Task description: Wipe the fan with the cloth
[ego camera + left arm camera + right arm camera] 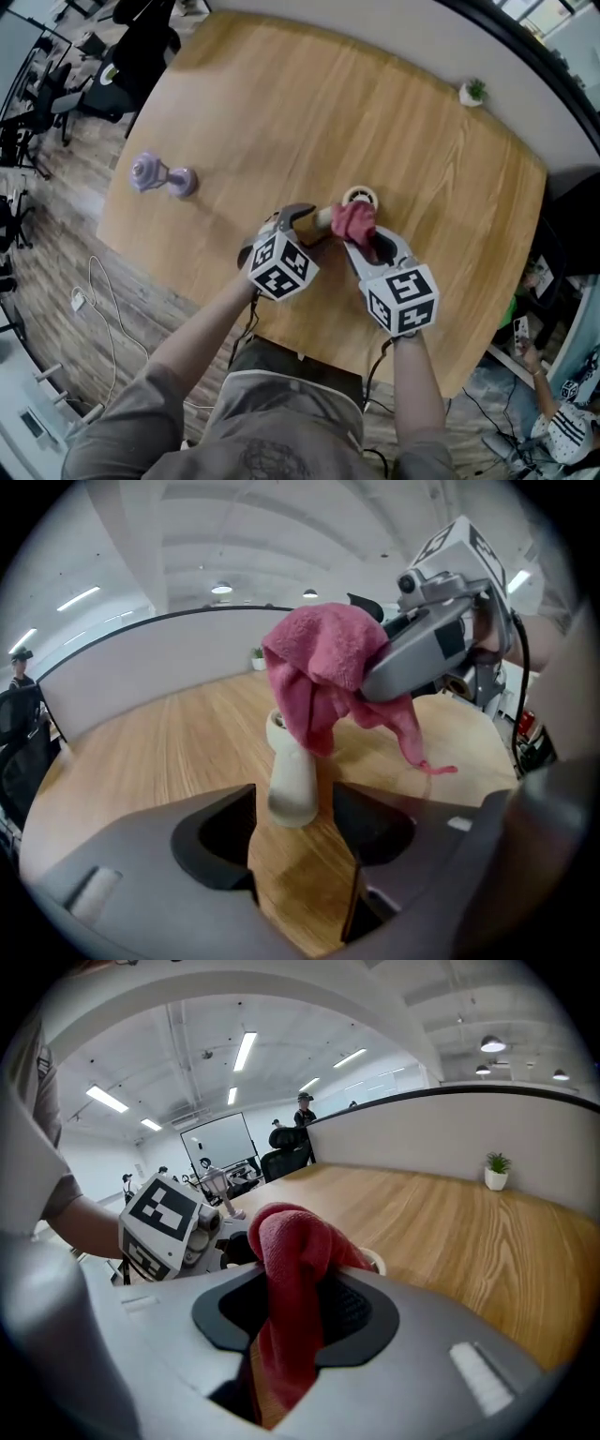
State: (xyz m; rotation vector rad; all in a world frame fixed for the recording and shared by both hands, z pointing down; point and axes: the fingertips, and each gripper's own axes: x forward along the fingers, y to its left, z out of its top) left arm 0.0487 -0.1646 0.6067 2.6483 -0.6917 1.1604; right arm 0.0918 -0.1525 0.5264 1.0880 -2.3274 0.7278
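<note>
My left gripper [292,803] stands partly open around the handle of the small cream-white plastic handheld fan [292,778]. The round end of that handle sits between the two dark jaws with a sliver of gap on either side, so the pads aren't pressing on it. My right gripper [295,1312] is clamped on the pinkish-red terry cloth [292,1241]. The fabric is bunched up above the jaws and trails down through them.

The fan is near the middle of the round light-wood table [281,112], just in front of my two hands. Its ring-shaped head points away from me and its handle angles back toward my left jaws. The cloth hangs over the head end of the fan and hides most of it in the left gripper view (from the head view only the pale ring shows past the red fabric). Whether the fan rests flat on the wood I can't tell.

Well off to my left, a small lilac object with a round head and round foot [161,175] lies on the tabletop. A tiny green plant in a white pot [473,91] stands at the far edge.
</note>
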